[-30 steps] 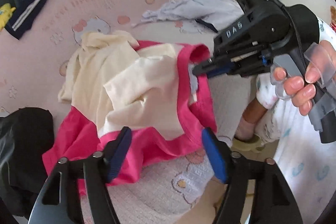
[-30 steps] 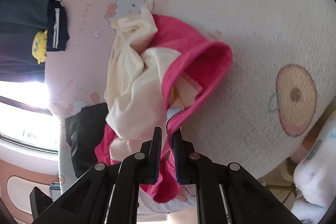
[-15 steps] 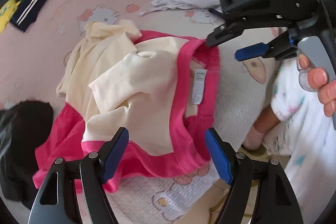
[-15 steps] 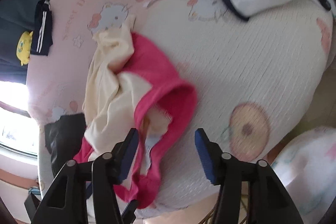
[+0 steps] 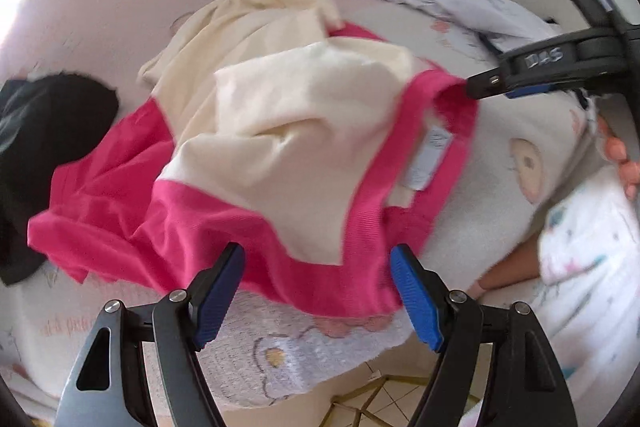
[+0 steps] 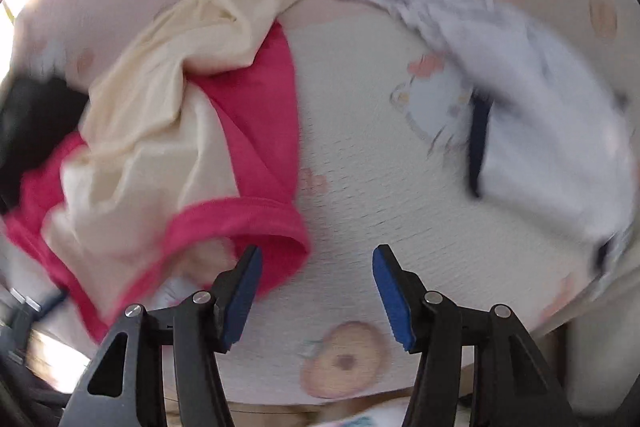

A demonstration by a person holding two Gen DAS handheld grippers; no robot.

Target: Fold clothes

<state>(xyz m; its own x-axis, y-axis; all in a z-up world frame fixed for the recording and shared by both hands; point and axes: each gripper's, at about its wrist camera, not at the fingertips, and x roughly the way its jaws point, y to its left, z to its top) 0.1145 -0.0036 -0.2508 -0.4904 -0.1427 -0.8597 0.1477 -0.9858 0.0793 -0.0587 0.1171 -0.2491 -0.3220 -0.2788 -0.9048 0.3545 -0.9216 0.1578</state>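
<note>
Regrasping the crumpled pink-and-cream cotton top (image 5: 304, 147) on the pink cartoon-print bed cover (image 6: 360, 147).
My left gripper (image 5: 318, 287) gapes over its near hem, right gripper (image 6: 316, 287) empty and wide (next, pinch both hem corners).

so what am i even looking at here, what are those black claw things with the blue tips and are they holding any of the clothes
Those claws are two hand-held grippers; a person squeezes one in each hand, and no robot arm is involved. Each carries a wide-angle camera looking along its own fingers, so you get one picture per gripper.

The left gripper shows at the bottom of its own picture, jaws apart over the hem of a pink and cream garment. The right gripper is open too, beside the garment's pink neckline, gripping nothing. It also appears at the left camera's right edge.

Everything lies on a pink cartoon-print bed cover. Also there: a pale white garment and dark clothing.
</note>
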